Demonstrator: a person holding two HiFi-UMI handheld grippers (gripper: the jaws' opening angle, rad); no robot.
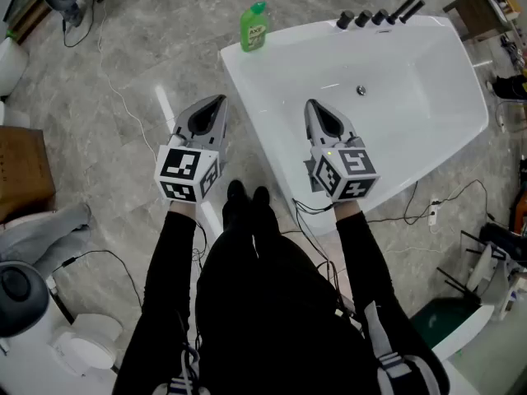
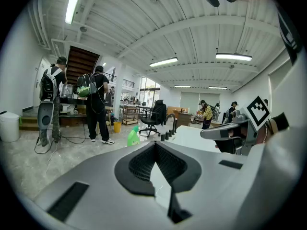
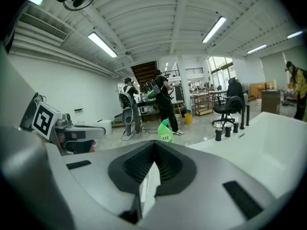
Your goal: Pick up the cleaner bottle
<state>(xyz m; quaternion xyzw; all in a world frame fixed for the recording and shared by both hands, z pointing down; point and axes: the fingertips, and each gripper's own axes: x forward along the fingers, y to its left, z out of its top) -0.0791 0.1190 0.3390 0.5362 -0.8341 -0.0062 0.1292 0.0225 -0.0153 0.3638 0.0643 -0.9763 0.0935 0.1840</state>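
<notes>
The cleaner bottle (image 1: 254, 26) is a green one with a label, and it stands upright on the grey floor (image 1: 123, 72), just beside the far left corner of the white bathtub (image 1: 436, 72). It is well apart from both tools and touches neither. In the head view the left gripper (image 1: 221, 99) hangs over the floor along the tub's left side. The right gripper (image 1: 311, 104) hangs over the tub's near part. The bottle sits further ahead, roughly between the lines the two point along. The left gripper's fingers (image 2: 144, 163) are pressed together with nothing caught between them. In its own view the bottle (image 2: 133, 137) shows just above and a little left of where the tips meet (image 2: 154, 145), far beyond them on the floor. The right gripper's fingers (image 3: 165, 163) are likewise closed against each other and hold nothing. In that view the bottle (image 3: 165, 131) stands beyond and slightly right of the tips (image 3: 154, 145), with the tub's rim (image 3: 268, 128) running off to the right. A row of black taps (image 1: 375, 15) lines the tub's far edge (they show as small dark stubs (image 3: 226, 131) in the right gripper view), to the right of the bottle. Each gripper view also catches the other gripper's marker cube off to one side.
</notes>
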